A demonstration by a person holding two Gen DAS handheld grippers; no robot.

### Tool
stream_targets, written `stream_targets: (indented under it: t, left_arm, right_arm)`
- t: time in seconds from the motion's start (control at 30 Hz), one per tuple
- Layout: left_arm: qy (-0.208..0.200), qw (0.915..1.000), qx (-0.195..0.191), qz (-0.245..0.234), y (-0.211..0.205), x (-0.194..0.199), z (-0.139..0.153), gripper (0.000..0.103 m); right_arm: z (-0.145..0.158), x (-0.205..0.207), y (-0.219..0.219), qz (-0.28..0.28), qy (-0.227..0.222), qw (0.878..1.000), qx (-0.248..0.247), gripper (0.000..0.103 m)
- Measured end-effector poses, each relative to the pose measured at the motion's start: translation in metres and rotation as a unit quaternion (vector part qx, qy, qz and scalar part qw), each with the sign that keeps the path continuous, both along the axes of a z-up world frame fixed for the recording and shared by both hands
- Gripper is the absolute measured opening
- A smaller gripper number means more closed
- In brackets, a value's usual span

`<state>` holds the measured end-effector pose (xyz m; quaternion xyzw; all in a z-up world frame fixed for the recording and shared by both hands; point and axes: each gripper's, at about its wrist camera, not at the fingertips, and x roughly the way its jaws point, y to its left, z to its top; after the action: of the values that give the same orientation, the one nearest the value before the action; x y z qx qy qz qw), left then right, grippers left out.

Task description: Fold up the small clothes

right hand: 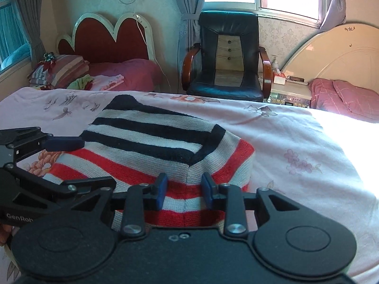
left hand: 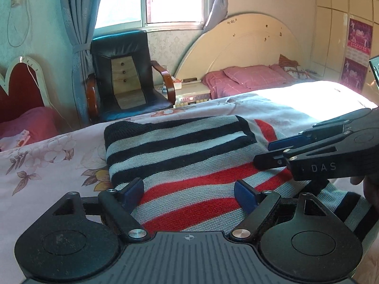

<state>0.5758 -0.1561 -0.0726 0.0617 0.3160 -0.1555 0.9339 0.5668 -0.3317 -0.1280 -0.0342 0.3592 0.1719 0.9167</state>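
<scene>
A small knitted sweater (left hand: 180,156) with black, white and red stripes lies folded on the floral pink bedsheet (left hand: 47,156). It also shows in the right wrist view (right hand: 151,146). My left gripper (left hand: 189,193) is open, its blue pads wide apart above the red-striped near part. My right gripper (right hand: 184,190) is open with a narrower gap over the sweater's near edge seam. In the left wrist view the right gripper (left hand: 272,152) comes in from the right over the sweater. In the right wrist view the left gripper (right hand: 64,144) sits at the left.
A black leather armchair (left hand: 128,78) stands beyond the bed's far edge. A second bed with a pink pillow (left hand: 251,75) and cream headboard is at the far right. A red headboard (right hand: 106,40) and stacked clothes (right hand: 59,68) are at the far left.
</scene>
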Motion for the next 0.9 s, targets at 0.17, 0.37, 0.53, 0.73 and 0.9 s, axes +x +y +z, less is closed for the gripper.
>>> stream_targets:
  t: [0.17, 0.37, 0.53, 0.73, 0.9]
  left_arm:
    - [0.007, 1.0, 0.003, -0.001, 0.004, -0.028, 0.015, 0.083]
    - [0.003, 0.9996, 0.028, -0.009, -0.002, -0.08, 0.005, 0.083]
    - [-0.005, 0.9988, 0.048, -0.004, -0.001, -0.106, 0.006, 0.084]
    - [0.033, 0.999, 0.027, 0.012, 0.016, -0.122, -0.004, 0.085]
    - [0.041, 0.9981, -0.04, 0.023, 0.046, -0.12, 0.008, 0.085]
  right_arm:
    - [0.01, -0.023, -0.003, -0.007, -0.004, 1.0, -0.003, 0.031]
    - [0.017, -0.08, -0.019, 0.018, -0.023, 0.999, 0.024, 0.031]
    - [-0.003, -0.099, -0.028, 0.002, -0.002, 1.0, 0.011, 0.036]
    - [-0.003, -0.12, -0.037, -0.019, 0.029, 0.999, 0.041, 0.038]
    - [0.001, -0.128, -0.054, -0.053, 0.053, 0.993, 0.093, 0.055]
